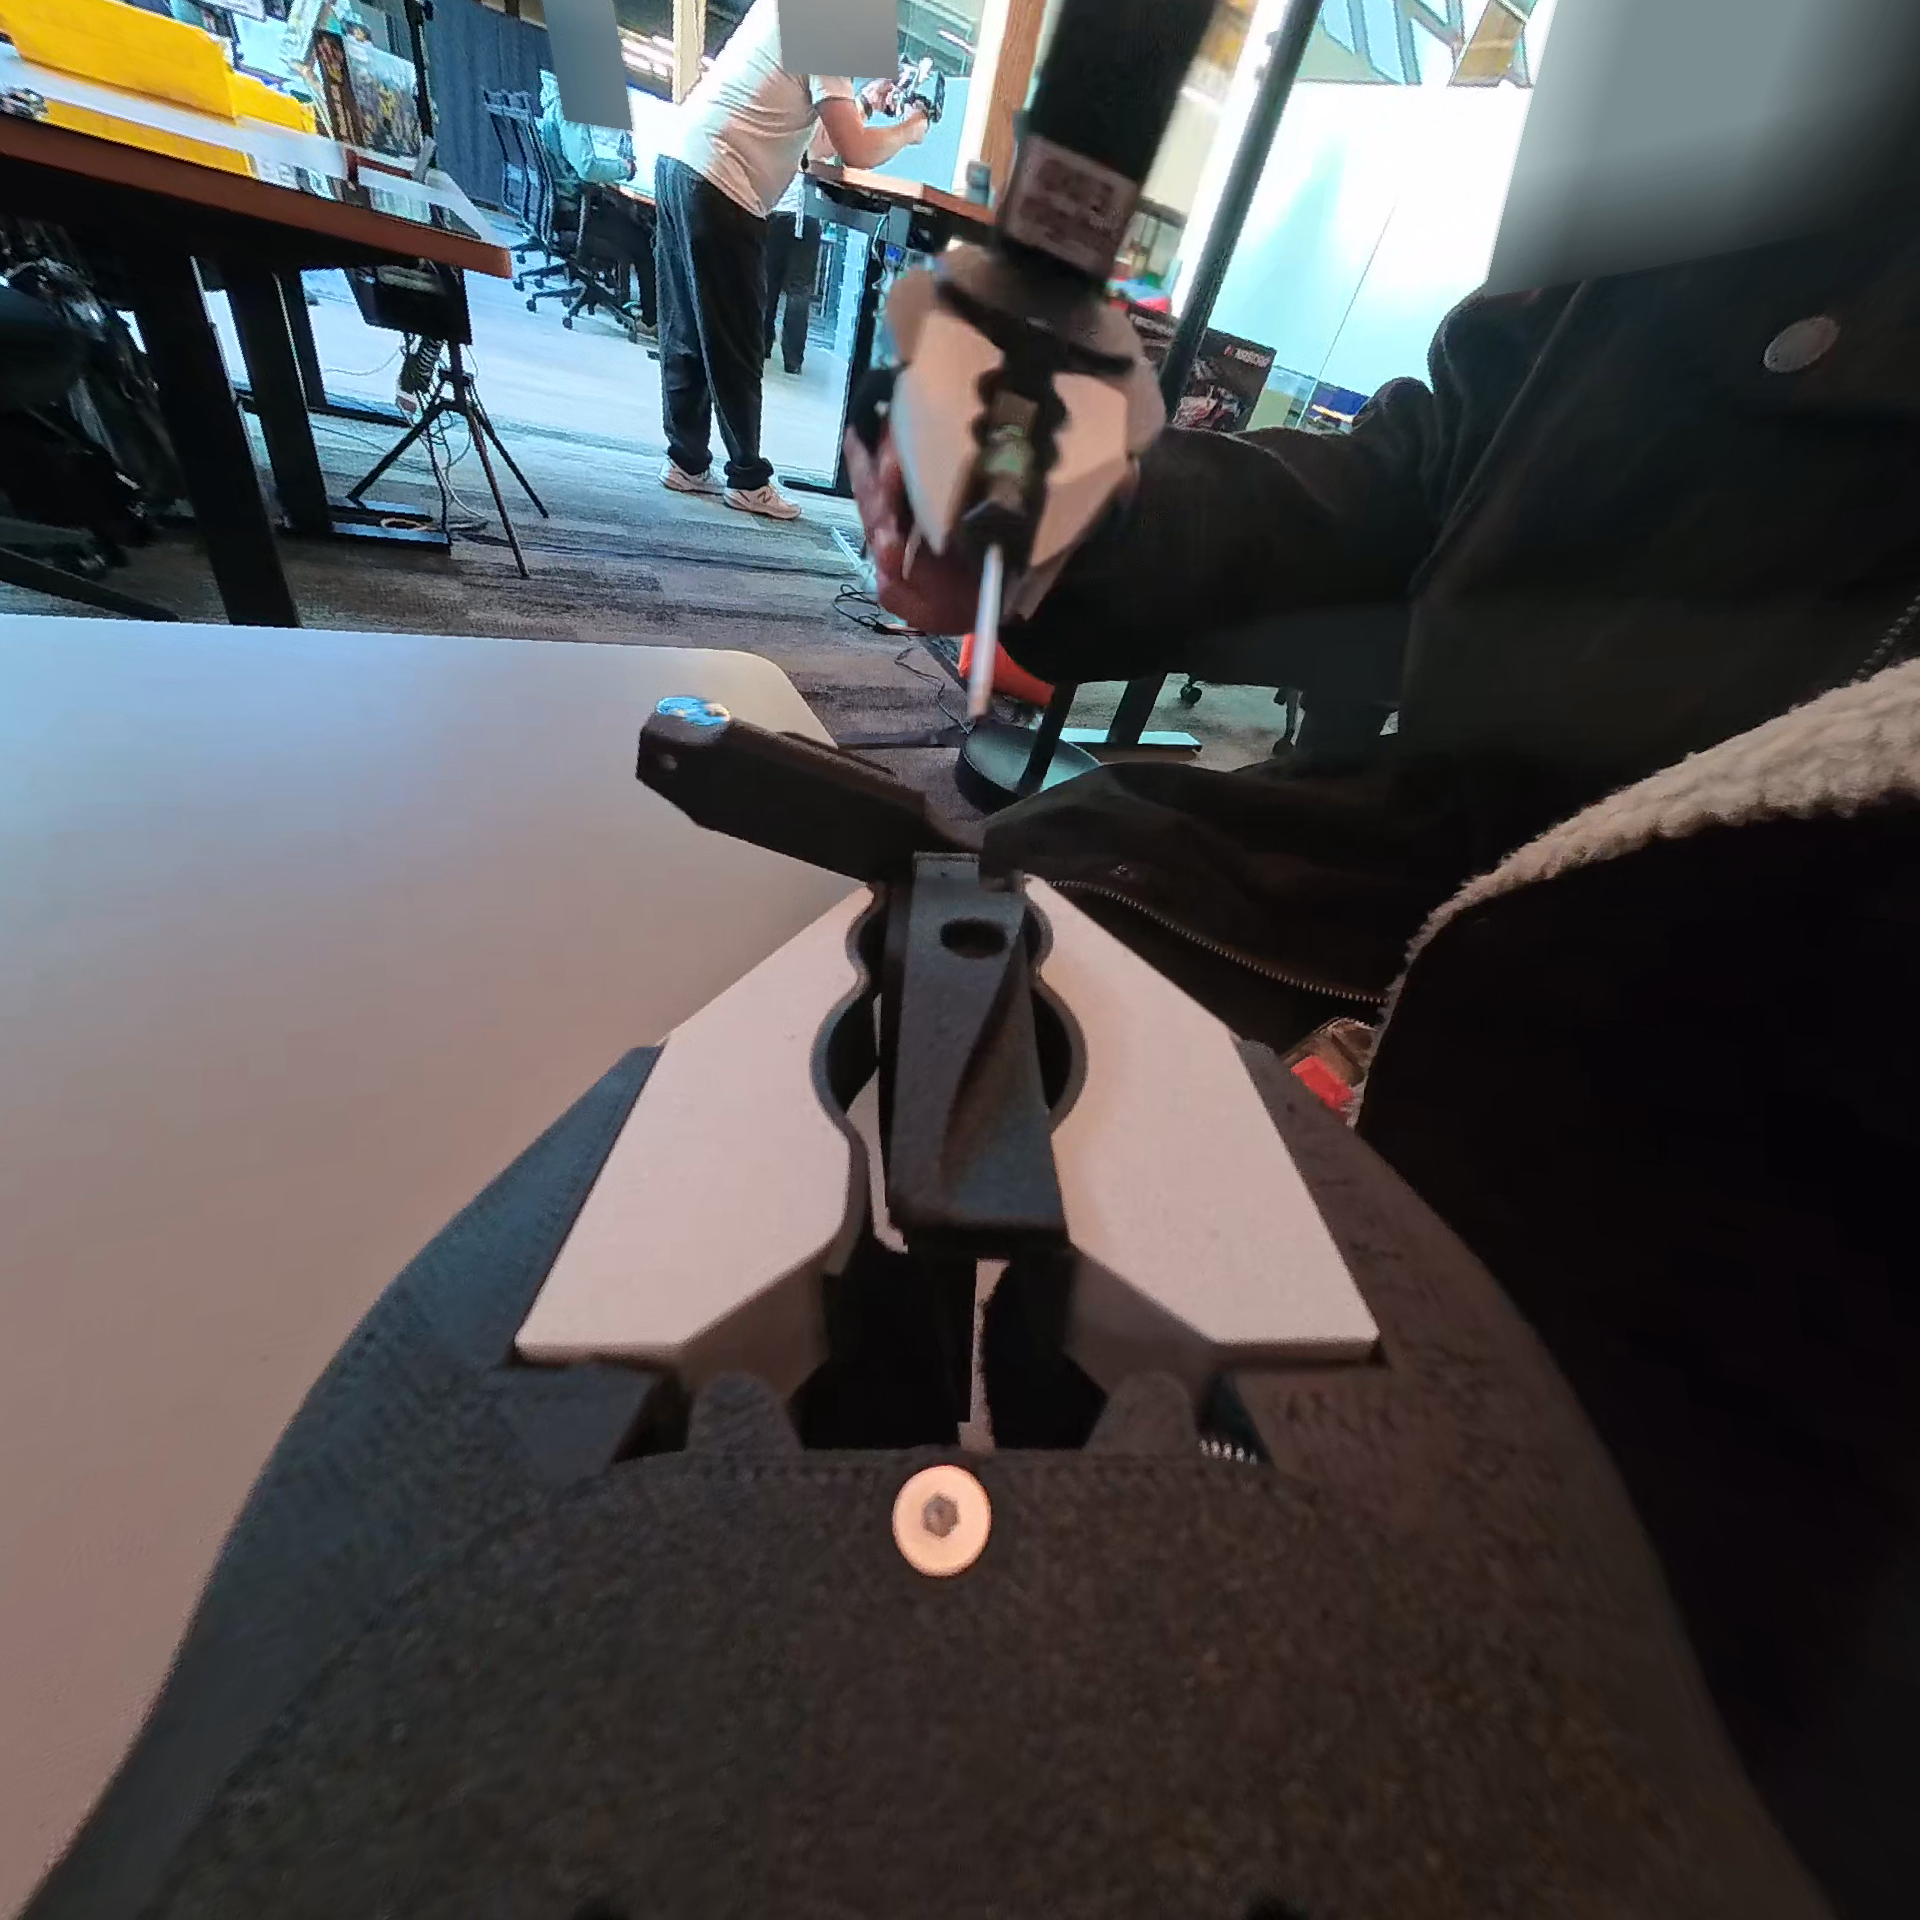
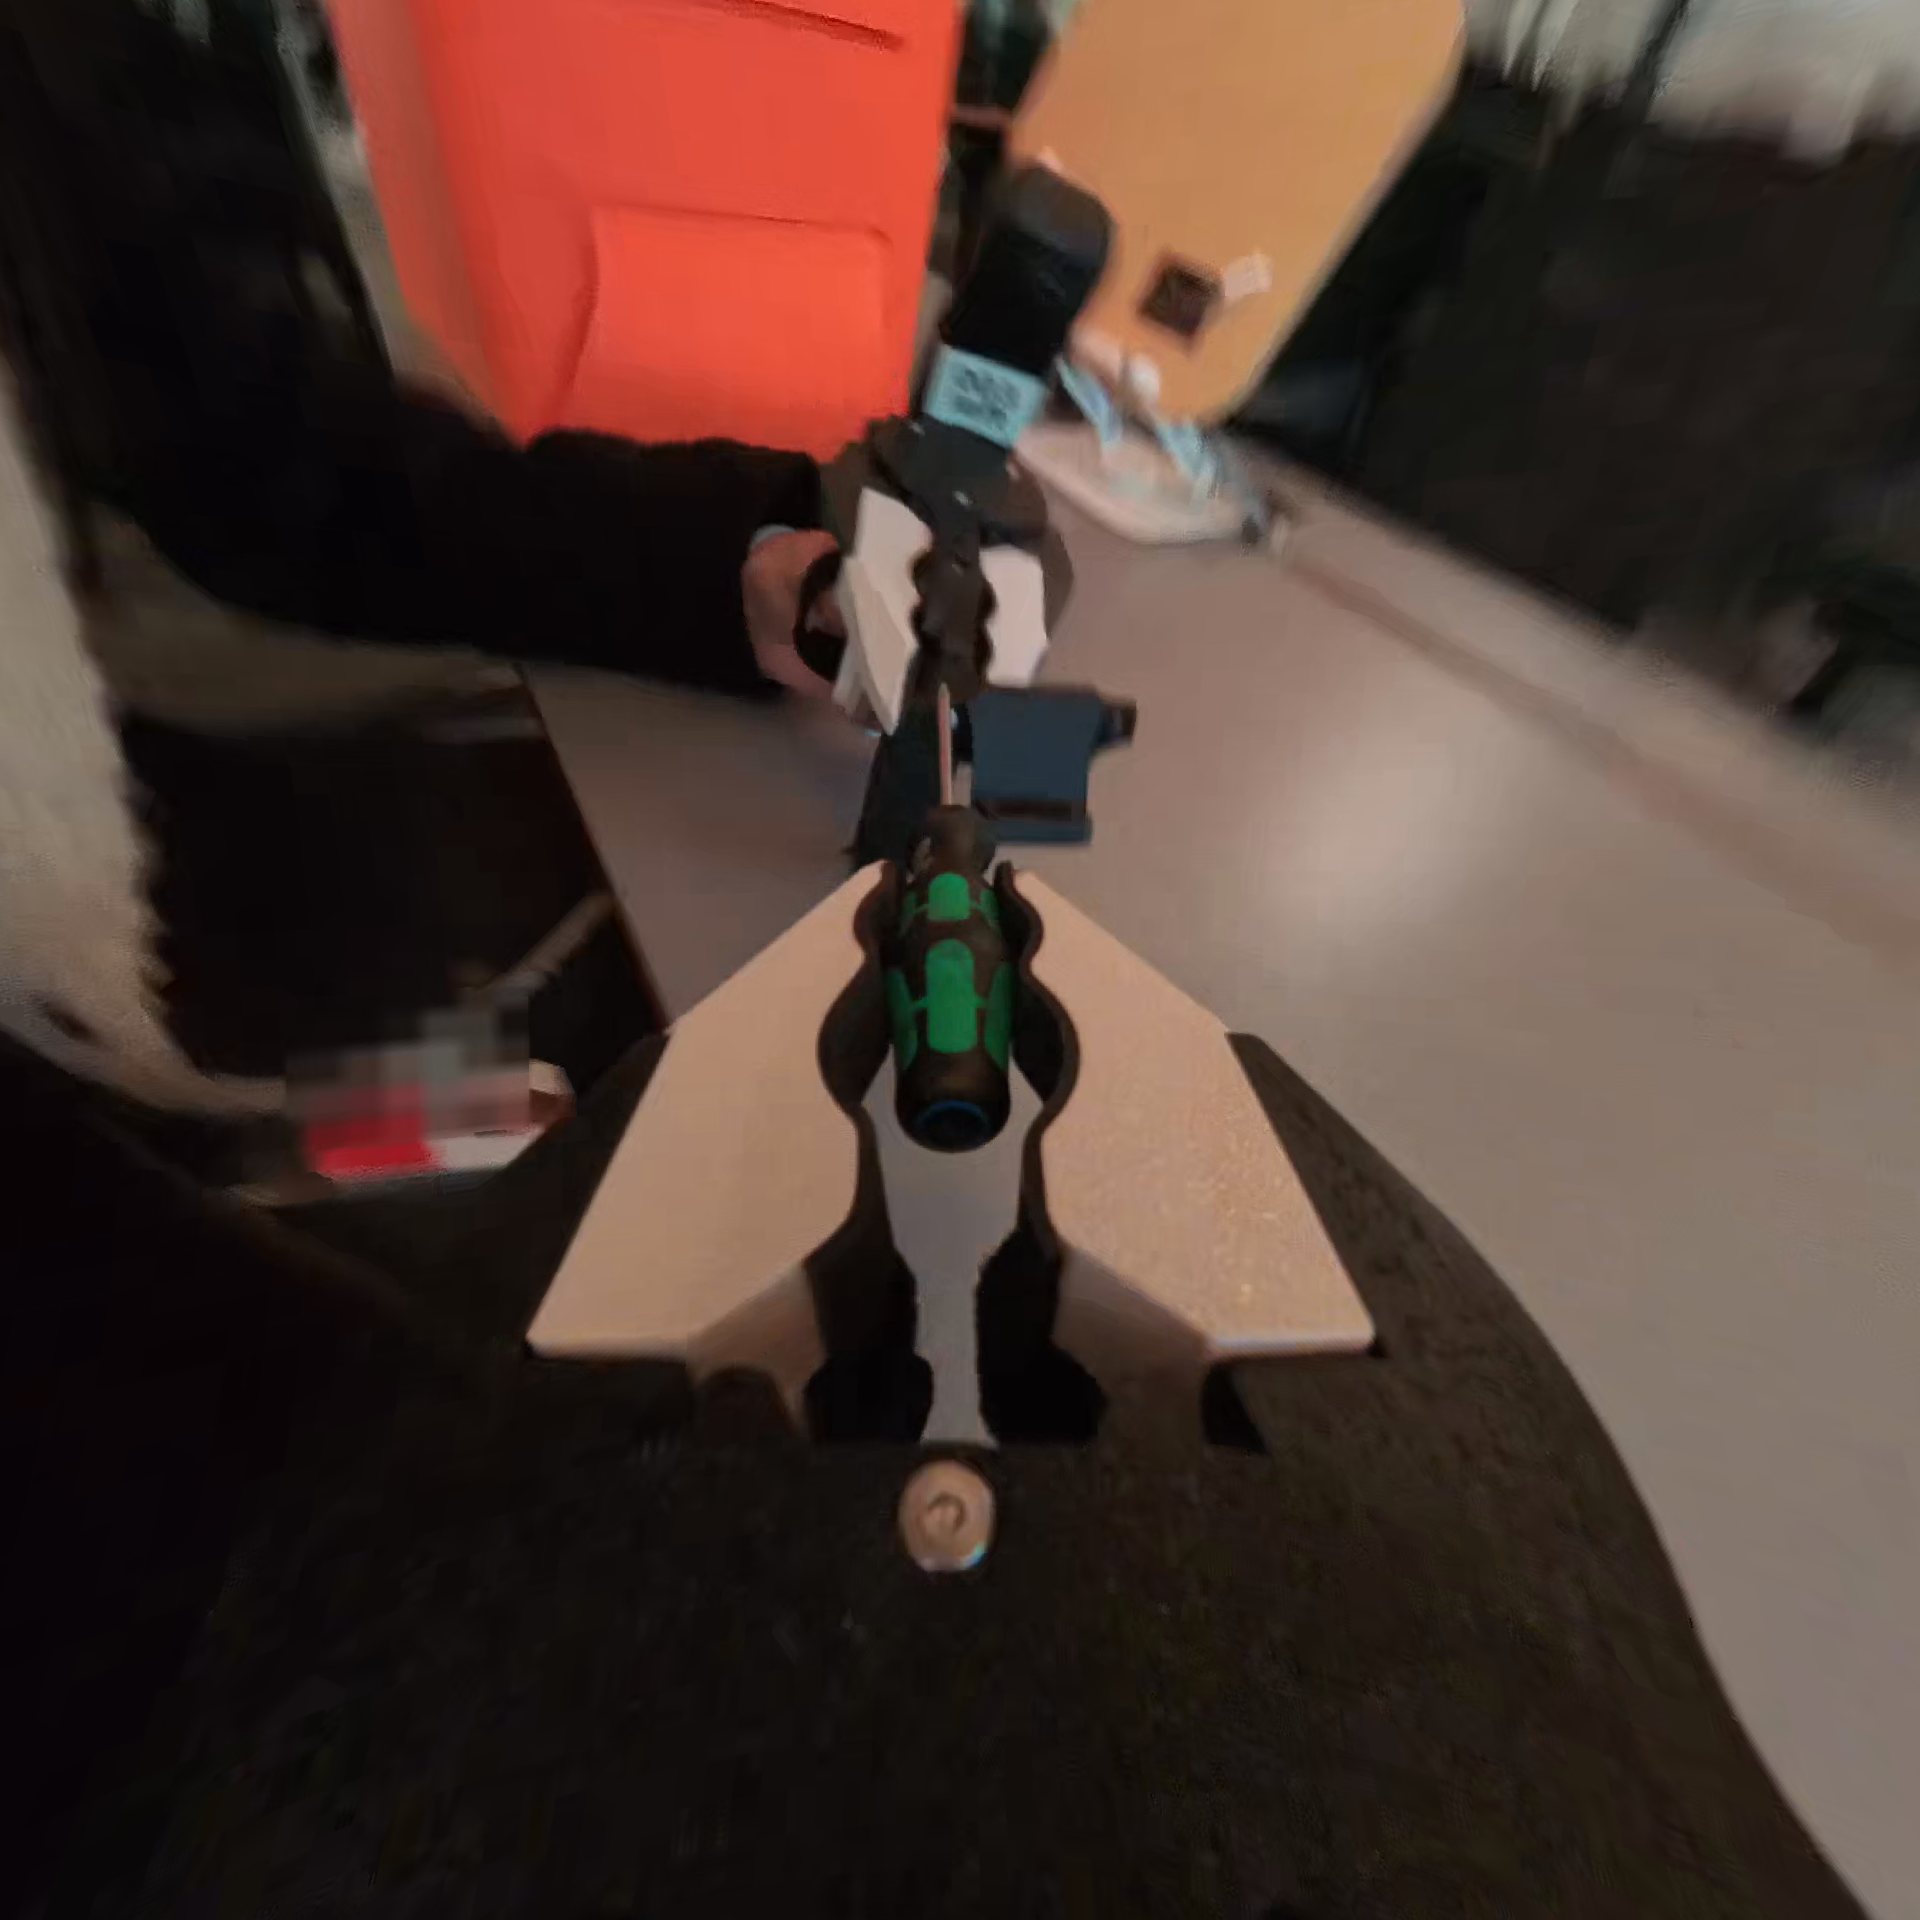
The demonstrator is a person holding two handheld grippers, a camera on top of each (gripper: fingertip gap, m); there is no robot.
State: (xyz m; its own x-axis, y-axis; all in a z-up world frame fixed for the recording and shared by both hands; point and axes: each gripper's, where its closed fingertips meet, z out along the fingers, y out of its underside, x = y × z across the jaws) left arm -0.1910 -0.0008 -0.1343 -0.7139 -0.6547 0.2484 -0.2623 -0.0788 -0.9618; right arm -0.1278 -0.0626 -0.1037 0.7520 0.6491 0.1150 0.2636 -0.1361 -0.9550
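Note:
My left gripper (image 1: 961, 904) is shut on a black printed bracket (image 1: 961, 1060). The bracket stands up between the fingers, and one arm of it (image 1: 779, 774) reaches out to the left over the table. My right gripper (image 2: 943, 883) is shut on the green and black handle of a screwdriver (image 2: 948, 997). The right gripper also shows in the left wrist view (image 1: 987, 540), above the bracket, with the screwdriver's shaft (image 1: 987, 623) pointing down towards it. In the right wrist view, which is blurred, the left gripper (image 2: 935, 686) holds the bracket (image 2: 1039, 769) just past the shaft's tip.
A pale grey table (image 1: 312, 935) lies under and to the left of the grippers. The holder's dark jacket sleeve (image 1: 1351, 499) fills the right. Behind are a person standing (image 1: 727, 260), a tripod (image 1: 447, 447), a desk with yellow bins (image 1: 156, 73) and an orange panel (image 2: 665, 208). The tips of one gripper are about 10 centimeters away from the tips of the other.

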